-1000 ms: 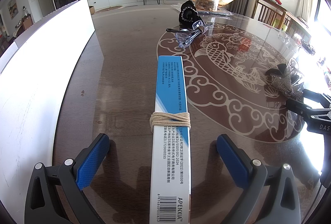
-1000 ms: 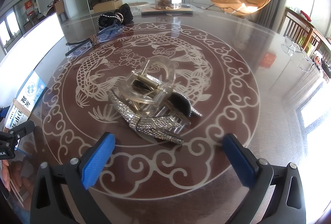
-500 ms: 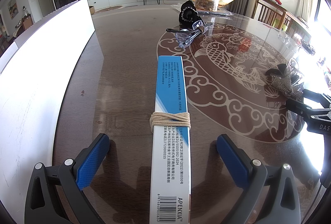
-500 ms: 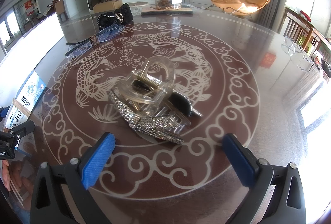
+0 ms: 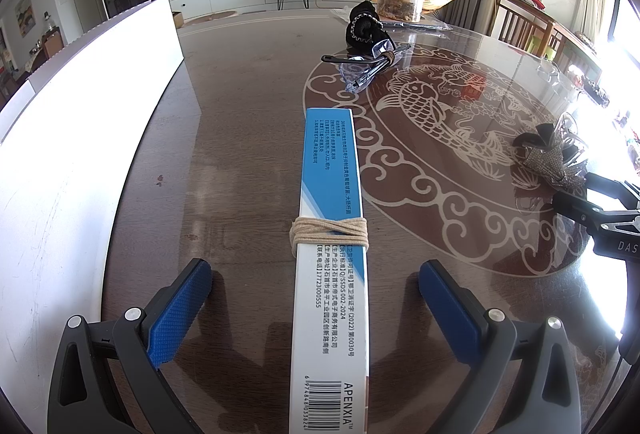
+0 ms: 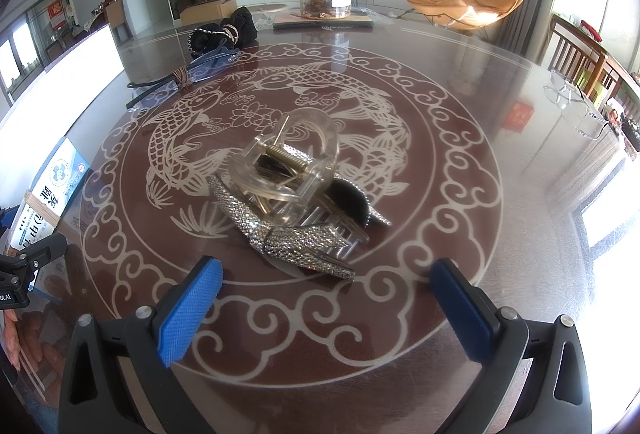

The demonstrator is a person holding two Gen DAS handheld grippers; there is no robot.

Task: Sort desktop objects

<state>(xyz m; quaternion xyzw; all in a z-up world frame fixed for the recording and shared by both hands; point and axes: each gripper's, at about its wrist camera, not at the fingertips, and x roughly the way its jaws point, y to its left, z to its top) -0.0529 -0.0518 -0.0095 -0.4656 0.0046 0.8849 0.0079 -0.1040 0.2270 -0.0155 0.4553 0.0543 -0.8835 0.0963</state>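
The left tool [image 5: 314, 288] is held low over the tabletop [image 5: 240, 121], fingers spread wide astride a long blue-white box [image 5: 330, 274] whose long axis runs straight ahead. The right tool [image 6: 326, 296], also gaping and empty, faces a hair-clip pile [image 6: 296, 197] just ahead, which only its view shows clearly.

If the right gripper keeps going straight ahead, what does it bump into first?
Probably the sparkly rhinestone hair clip, the nearest piece of the clip pile. It lies straight ahead of the open right gripper, with only bare table between, though depth is hard to judge.
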